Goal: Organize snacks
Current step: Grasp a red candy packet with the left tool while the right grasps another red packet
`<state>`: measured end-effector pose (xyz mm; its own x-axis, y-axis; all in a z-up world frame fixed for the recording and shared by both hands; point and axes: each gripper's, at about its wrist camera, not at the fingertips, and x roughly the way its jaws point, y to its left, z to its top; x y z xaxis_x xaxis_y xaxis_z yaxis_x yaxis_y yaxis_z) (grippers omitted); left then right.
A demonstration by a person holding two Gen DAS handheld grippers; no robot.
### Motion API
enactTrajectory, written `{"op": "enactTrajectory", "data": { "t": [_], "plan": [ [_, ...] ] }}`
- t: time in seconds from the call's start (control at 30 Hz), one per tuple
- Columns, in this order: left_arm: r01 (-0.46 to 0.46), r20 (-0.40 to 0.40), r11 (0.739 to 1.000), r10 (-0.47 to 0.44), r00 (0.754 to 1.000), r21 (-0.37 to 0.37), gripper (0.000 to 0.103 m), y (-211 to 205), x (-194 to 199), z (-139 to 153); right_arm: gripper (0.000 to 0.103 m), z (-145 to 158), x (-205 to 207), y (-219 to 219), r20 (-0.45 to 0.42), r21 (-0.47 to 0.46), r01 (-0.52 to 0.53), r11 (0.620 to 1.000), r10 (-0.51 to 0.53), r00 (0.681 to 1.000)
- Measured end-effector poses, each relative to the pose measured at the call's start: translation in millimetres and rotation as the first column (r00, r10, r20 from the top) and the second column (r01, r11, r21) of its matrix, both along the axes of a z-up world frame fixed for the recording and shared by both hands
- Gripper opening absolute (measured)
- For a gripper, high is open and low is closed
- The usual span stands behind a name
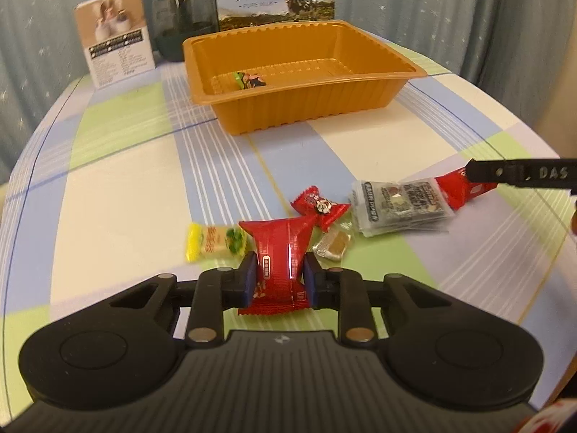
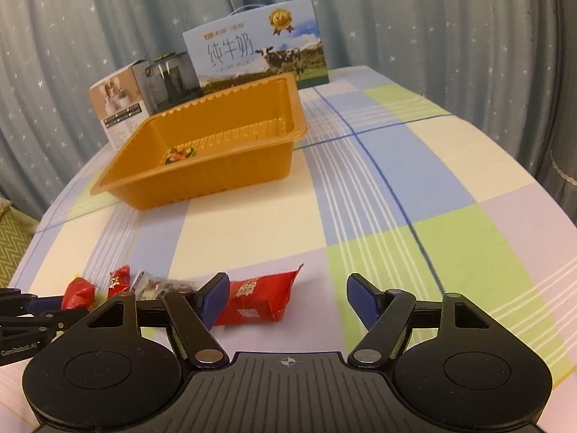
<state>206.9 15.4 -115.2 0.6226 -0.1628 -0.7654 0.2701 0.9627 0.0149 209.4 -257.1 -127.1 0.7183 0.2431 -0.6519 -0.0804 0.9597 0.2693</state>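
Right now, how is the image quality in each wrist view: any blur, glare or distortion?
Left wrist view: strong fisheye bending of the table edge; the red snack packet shows a bright glare streak; the photo box is soft. Right wrist view: same bending, dark corners, the orange tray fairly sharp.

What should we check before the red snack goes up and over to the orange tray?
1. Left hand-held gripper pinching the red snack on both sides: ok.
2. Neighbours let go freely: cannot tell; the yellow candy lies right against the red snack.
3. Orange tray has room: ok, only one small snack inside.
4. Path across the checked tablecloth to the tray: ok, nothing in the way.
5. Right hand-held gripper out of the way: ok, open, off to the side near another red packet.
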Motion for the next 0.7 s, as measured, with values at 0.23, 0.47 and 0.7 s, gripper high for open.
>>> {"op": "enactTrajectory", "data": {
  "t": [0.23,0.47,0.7],
  "plan": [
    [0.007,-0.002,1.000,-0.007,1.000,-0.021,0.024,-10.8,-13.1,-1.7,0.068,-4.3,5.1,6.4,-0.008,0.006,-0.027,1.000,0.027,1.000],
    [-0.010,-0.003,0.999,0.010,1.000,-0.042,0.025,-11.5,-12.2,-4.6,0.055,-9.9,6.8,16.0,-0.006,0.000,-0.049,0.999,0.049,0.999],
    [-0.030,0.001,0.999,0.030,1.000,-0.026,0.027,-12.5,-10.1,-7.4,0.038,-9.8,5.7,21.8,0.004,-0.006,-0.060,0.998,0.060,0.998]
  ]
}}
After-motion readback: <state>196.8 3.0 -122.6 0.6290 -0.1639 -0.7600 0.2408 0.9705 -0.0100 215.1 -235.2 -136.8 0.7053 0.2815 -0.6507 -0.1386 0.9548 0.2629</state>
